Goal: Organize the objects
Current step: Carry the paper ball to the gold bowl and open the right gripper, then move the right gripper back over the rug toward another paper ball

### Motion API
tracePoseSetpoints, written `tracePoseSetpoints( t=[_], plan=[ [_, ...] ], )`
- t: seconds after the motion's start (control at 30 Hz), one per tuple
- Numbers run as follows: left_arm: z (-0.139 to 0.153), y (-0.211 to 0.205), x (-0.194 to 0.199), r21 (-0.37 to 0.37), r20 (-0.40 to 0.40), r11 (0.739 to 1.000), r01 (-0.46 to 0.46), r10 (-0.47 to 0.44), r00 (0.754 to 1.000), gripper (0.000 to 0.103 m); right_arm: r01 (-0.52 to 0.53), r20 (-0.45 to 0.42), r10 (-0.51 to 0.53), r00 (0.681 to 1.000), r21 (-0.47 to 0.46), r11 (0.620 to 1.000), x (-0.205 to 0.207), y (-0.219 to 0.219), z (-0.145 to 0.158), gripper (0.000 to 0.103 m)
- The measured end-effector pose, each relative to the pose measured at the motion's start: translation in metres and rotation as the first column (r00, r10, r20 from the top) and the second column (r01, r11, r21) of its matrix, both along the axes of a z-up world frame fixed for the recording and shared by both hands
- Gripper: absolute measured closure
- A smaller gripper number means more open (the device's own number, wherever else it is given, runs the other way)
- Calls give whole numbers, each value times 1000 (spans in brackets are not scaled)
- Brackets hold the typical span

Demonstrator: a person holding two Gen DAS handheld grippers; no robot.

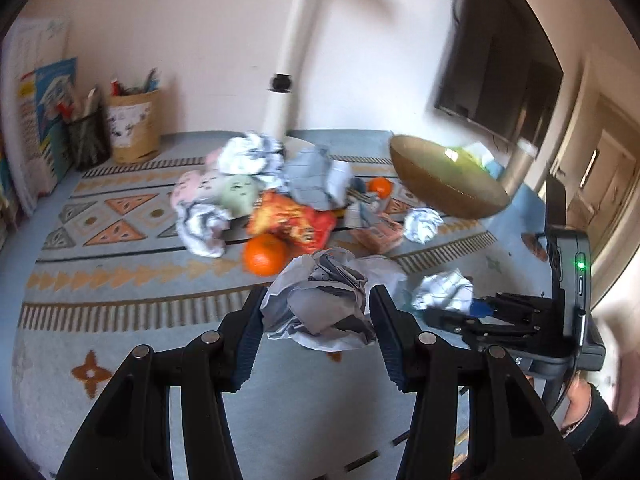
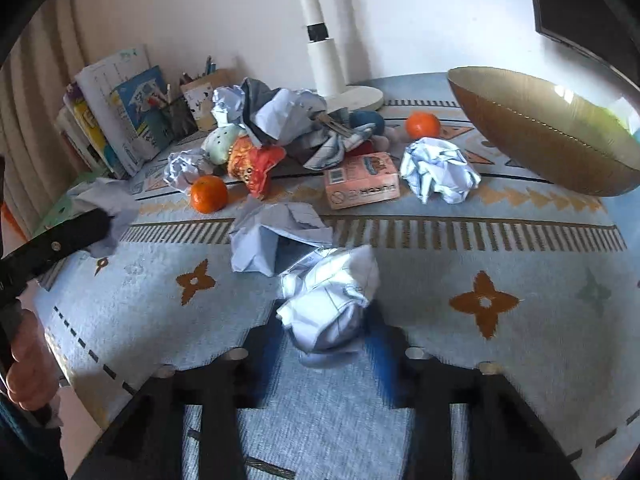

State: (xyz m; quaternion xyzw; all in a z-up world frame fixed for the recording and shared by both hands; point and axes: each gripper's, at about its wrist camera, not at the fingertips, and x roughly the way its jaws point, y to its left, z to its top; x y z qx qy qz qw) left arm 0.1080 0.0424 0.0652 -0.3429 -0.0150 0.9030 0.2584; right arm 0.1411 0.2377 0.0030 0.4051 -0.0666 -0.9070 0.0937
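My left gripper [image 1: 318,300] is shut on a crumpled paper ball [image 1: 320,304], held above the patterned mat [image 1: 120,272]. In the right wrist view it shows at the left edge as a black finger [image 2: 60,240] with that paper [image 2: 110,208] at its tip. My right gripper [image 2: 326,328] is blurred; its fingers flank and press another crumpled paper ball [image 2: 330,300] low over the mat [image 2: 500,272]. In the left wrist view this gripper [image 1: 452,314] sits at the right beside its paper [image 1: 442,290].
Further back lies a pile of more crumpled paper [image 2: 438,170], a loose sheet [image 2: 272,240], two oranges [image 2: 208,194] [image 2: 422,124], a pink box [image 2: 362,180], an orange snack bag [image 1: 292,220] and plush toys [image 1: 216,192]. A gold bowl [image 2: 560,140] is at the right. Pen holders [image 1: 134,128], books [image 2: 120,112] and a lamp base [image 2: 352,96] line the back.
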Motion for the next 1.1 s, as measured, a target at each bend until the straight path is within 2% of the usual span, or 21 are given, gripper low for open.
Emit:
tracePoseSetpoints(
  t=[0.07,0.17,0.27,0.33,0.4,0.47,0.53,0.6,0.67,0.7,0.73,0.77,0.8,0.83,0.97,1.1],
  plan=[
    [6,18,0,-13,-12,1000,26,-26,1000,54,19,-40,-19,999,-1,1000,6,8,8,67],
    [21,45,-7,-13,-43,998,62,-63,997,54,69,-123,-68,990,5,998,14,37,37,67],
    [45,86,-25,-39,-102,998,57,-61,993,54,172,-203,-165,965,15,985,17,87,74,67],
    [57,114,-47,-35,-121,998,56,-60,991,54,244,-225,-237,945,5,970,14,124,91,67],
    [65,144,-68,-3,-115,998,66,-66,991,54,316,-220,-306,926,10,949,6,154,98,67],
    [68,169,-81,11,-120,998,69,-67,990,54,394,-215,-374,902,57,918,-7,178,103,67],
    [64,207,-98,-37,-129,999,29,-34,991,54,447,-207,-416,885,133,885,-22,188,104,67],
    [55,237,-107,-74,-118,995,63,-71,990,54,443,-185,-416,891,148,884,-37,195,99,67],
    [45,258,-113,-98,-104,991,88,-98,990,54,433,-149,-415,897,112,895,-48,203,94,67],
    [42,267,-116,-109,-102,989,97,-108,989,51,443,-126,-430,894,107,890,-56,209,91,64],
    [38,274,-119,-114,-97,987,113,-124,987,46,447,-116,-435,893,106,888,-60,214,89,56],
    [37,278,-119,-115,-92,986,123,-134,987,40,446,-102,-437,894,105,889,-65,218,86,48],
    [36,281,-120,-118,-85,984,136,-146,986,21,453,-81,-447,891,106,885,-68,223,85,32],
    [36,280,-119,-120,-90,984,131,-142,986,15,469,-80,-463,883,108,876,-67,228,84,28],
    [46,252,-107,-95,-112,990,102,-112,987,15,508,-138,-491,860,145,849,-44,241,90,28],
    [61,191,-83,-13,-127,999,50,-52,991,15,464,-153,-454,878,37,885,-13,235,95,27]
  ],
)
